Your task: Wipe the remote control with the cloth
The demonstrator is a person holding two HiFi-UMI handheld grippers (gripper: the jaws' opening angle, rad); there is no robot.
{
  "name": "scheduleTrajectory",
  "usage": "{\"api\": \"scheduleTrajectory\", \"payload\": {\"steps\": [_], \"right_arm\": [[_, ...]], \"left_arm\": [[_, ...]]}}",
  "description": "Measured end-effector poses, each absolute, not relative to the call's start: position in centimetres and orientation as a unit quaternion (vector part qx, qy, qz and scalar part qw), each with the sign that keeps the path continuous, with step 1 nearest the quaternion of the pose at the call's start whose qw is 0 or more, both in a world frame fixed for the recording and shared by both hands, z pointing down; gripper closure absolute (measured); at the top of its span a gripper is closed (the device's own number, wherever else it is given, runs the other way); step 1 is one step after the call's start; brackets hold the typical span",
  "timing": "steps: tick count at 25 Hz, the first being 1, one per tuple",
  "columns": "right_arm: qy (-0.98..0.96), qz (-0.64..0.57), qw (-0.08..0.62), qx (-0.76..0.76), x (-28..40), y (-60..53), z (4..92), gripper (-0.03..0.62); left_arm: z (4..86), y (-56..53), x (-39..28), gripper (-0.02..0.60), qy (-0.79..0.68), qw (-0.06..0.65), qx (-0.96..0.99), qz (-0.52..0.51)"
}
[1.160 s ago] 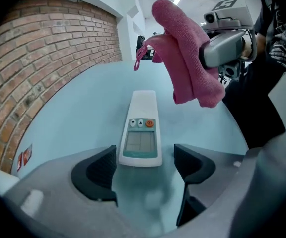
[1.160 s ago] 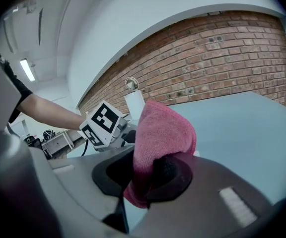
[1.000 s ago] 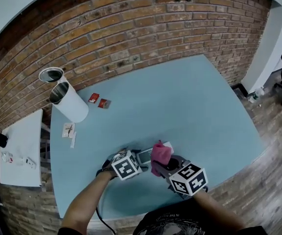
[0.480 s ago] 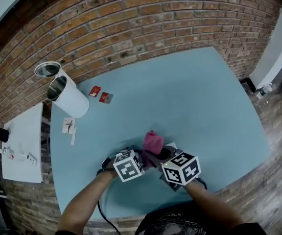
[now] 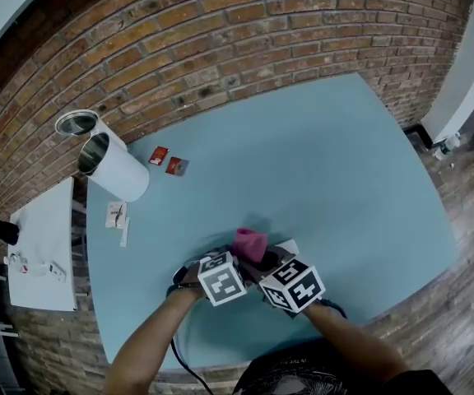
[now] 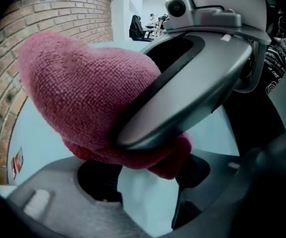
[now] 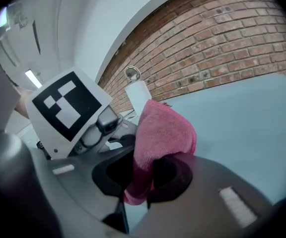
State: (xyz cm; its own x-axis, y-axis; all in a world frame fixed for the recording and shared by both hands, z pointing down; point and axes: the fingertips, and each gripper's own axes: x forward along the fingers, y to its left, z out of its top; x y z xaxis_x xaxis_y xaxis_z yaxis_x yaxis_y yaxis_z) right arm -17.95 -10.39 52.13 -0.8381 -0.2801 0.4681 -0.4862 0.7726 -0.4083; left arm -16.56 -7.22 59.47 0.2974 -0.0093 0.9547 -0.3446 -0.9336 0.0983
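Observation:
My right gripper is shut on a pink cloth, which bulges out ahead of its jaws. In the left gripper view the cloth hangs just above my left gripper, with a grey jaw of the right gripper lying across it. The left jaws have just been closing, and a pale remote control fills the gap between them. The cloth and grippers hide most of the remote; its white end shows right of the cloth. Both grippers sit close together near the front of the blue table.
A white cylinder lies at the table's back left, with a round metal tin behind it. Two small red packets and paper slips lie nearby. A white side table stands to the left, and a brick wall runs behind.
My right gripper has carried the pink cloth left and down, up against the left gripper and over the remote. The left gripper has kept its place.

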Motion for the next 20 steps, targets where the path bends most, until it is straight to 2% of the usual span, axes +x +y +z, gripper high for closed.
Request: {"api": "scheduleTrajectory", "payload": {"steps": [20], "right_arm": [[-0.906,0.265,0.196,0.265,-11.6,-13.0,52.4,0.526]], "left_arm": [[59.5,-7.2,-16.7,0.301,-0.110,0.149,0.792,0.582]]}}
